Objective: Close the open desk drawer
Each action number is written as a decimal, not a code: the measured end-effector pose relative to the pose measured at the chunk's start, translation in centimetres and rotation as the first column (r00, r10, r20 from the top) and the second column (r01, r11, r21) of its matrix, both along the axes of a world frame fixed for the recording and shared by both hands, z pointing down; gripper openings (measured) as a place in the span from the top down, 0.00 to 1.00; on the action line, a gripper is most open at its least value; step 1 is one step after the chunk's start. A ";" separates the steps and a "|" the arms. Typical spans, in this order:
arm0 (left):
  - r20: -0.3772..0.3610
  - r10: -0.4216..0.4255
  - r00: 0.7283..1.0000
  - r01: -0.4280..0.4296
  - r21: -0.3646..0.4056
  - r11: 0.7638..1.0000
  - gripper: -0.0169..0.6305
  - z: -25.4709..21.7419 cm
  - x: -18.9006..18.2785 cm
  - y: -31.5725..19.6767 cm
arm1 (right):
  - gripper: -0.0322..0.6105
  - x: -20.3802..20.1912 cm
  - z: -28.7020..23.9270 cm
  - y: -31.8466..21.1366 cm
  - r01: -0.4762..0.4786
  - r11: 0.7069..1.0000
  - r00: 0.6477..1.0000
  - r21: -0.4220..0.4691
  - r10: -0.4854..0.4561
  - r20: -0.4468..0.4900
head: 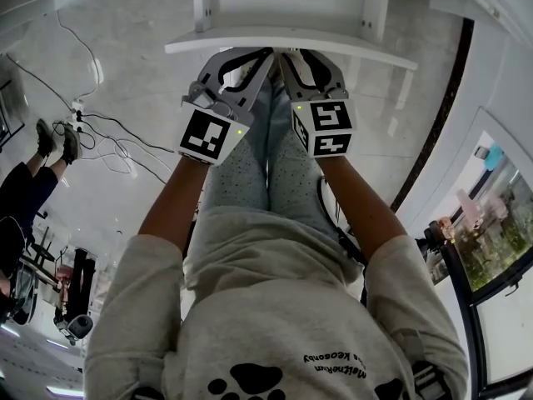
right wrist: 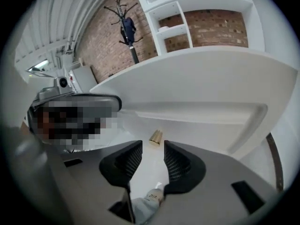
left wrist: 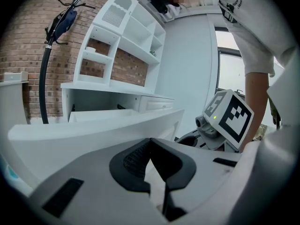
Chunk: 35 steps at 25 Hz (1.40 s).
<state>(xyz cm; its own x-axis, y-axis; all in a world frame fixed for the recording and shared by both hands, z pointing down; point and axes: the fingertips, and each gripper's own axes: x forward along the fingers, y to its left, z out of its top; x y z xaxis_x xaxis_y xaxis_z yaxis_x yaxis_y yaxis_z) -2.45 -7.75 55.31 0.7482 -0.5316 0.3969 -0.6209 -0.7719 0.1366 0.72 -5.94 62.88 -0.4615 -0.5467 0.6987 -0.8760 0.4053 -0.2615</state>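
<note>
The left tool (left wrist: 150, 142) is clenched, its jaws pressed together on nothing. The right tool (right wrist: 152, 147) is released, its jaws apart and empty. Both tips are close to the front panel of the drawer (head: 291, 42), which stands pulled out from the white table (left wrist: 108, 89). Behind it rise shelves (left wrist: 126, 27).

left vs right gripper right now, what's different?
Left gripper's jaws are together with nothing between them; right gripper's jaws stand apart, gap empty. Right gripper faces a brass knob on a white panel, just beyond its jaws; left gripper's view shows no knob, only white shelving. Both sit side by side at the desk edge.
</note>
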 end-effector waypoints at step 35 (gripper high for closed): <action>-0.049 -0.017 0.999 0.016 -0.023 1.000 0.95 0.1 -0.8 -3.2 | 0.79 -0.5 1.1 -5.2 -0.215 0.971 0.971 -0.105 0.201 -0.127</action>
<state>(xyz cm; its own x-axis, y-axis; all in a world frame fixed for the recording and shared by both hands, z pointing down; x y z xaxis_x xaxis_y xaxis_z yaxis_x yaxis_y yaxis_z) -3.28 -10.93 55.46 0.7585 -0.5352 0.3718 -0.6255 -0.7580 0.1849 0.17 -11.09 63.96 -0.2592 -0.5333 0.8053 -0.9647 0.1831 -0.1892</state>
